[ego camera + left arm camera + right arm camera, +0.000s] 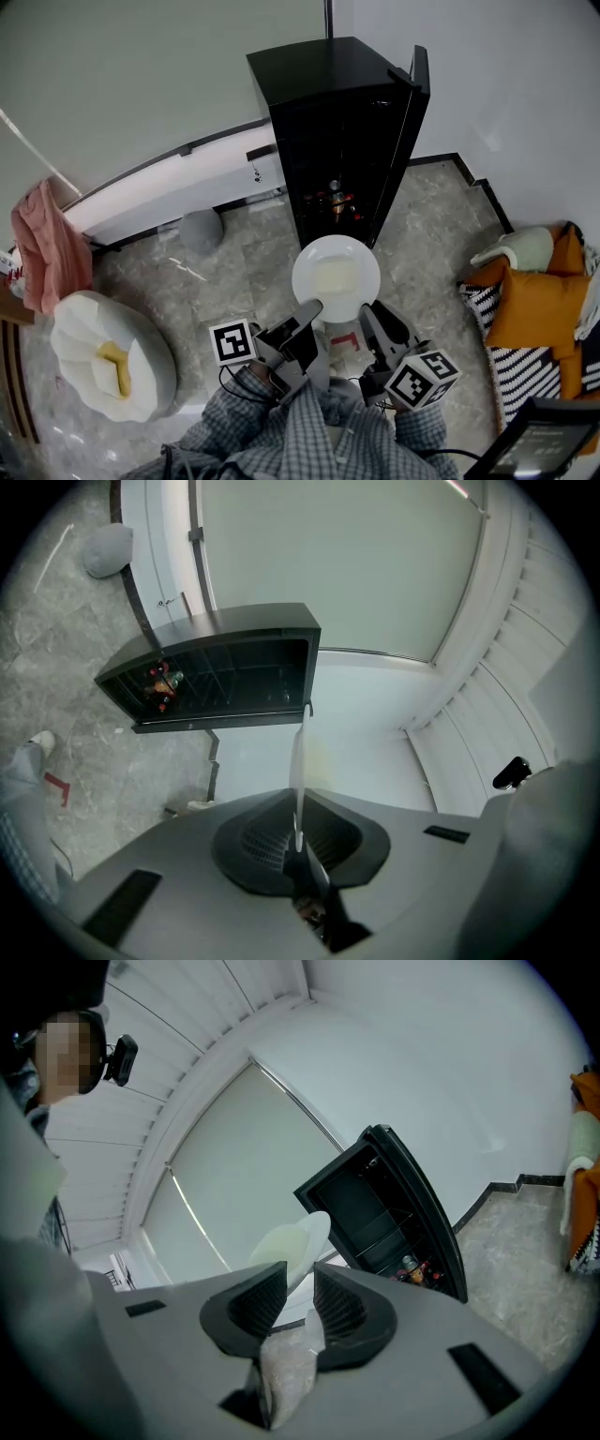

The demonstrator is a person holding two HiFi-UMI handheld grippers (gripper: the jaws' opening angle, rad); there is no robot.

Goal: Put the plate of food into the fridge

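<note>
A white plate [336, 274] with pale food on it hangs over the floor just in front of the open black fridge [330, 141]. My left gripper [309, 312] is shut on the plate's near left rim, and my right gripper [369, 315] is shut on its near right rim. The left gripper view shows the plate [298, 761] edge-on between the jaws of the left gripper [298, 806], with the fridge [225, 677] beyond. In the right gripper view the plate [292, 1241] runs into the gap of the right gripper [300, 1283], and the fridge [389, 1208] stands behind it.
The fridge door [411, 103] stands open to the right, and bottles [337, 202] sit on a low shelf inside. A white beanbag [108, 366] and a pink cloth [47, 258] lie at the left. A grey ball [200, 228] is near the wall; orange cushions [539, 300] are at the right.
</note>
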